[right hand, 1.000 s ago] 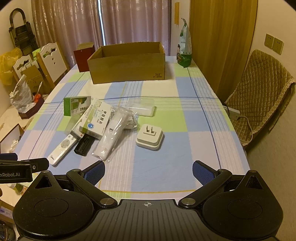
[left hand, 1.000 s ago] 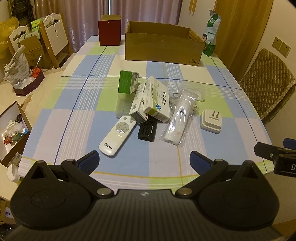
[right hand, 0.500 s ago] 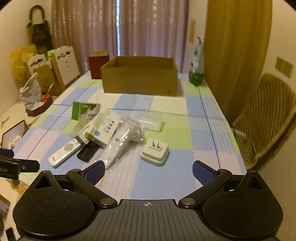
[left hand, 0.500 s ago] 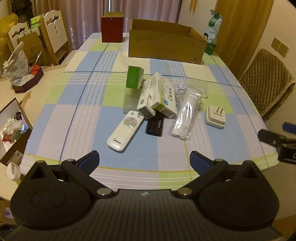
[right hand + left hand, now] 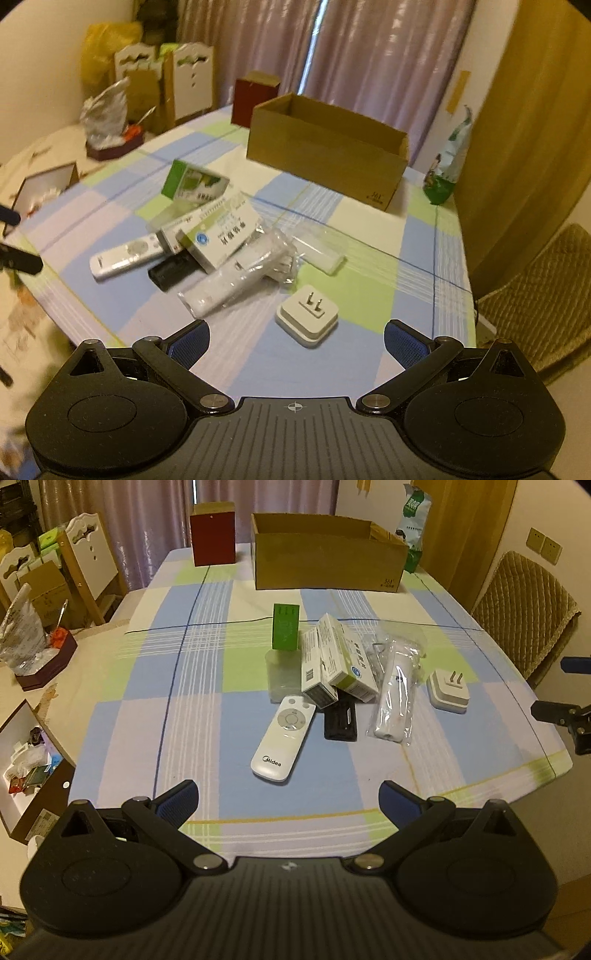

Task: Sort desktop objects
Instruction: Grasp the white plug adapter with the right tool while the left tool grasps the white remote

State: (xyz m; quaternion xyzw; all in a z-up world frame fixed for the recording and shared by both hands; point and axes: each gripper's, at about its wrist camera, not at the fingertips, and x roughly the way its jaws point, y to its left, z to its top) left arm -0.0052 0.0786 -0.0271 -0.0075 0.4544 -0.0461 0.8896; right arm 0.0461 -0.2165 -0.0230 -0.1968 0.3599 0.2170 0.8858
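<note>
A heap of small items lies mid-table: a white Midea remote (image 5: 284, 738), a black device (image 5: 340, 720), white medicine boxes (image 5: 341, 661), a green box (image 5: 285, 631), a bagged white tube (image 5: 395, 690) and a white plug adapter (image 5: 448, 690). An open cardboard box (image 5: 327, 563) stands at the far end. My left gripper (image 5: 288, 803) hangs open over the near edge, just short of the remote. My right gripper (image 5: 295, 341) is open too, with the plug adapter (image 5: 307, 317) close ahead between its fingers' line and the remote (image 5: 125, 256) to the left.
The checked tablecloth (image 5: 207, 716) covers the table. A dark red box (image 5: 213, 539) sits far left of the cardboard box, a green snack bag (image 5: 413, 528) to its right. A quilted chair (image 5: 524, 605) stands on the right, white chairs and clutter (image 5: 29, 646) on the left.
Both grippers moved forward over the table edge toward the heap. The right view swung left and tilted, bringing the plug adapter close. Both stayed open.
</note>
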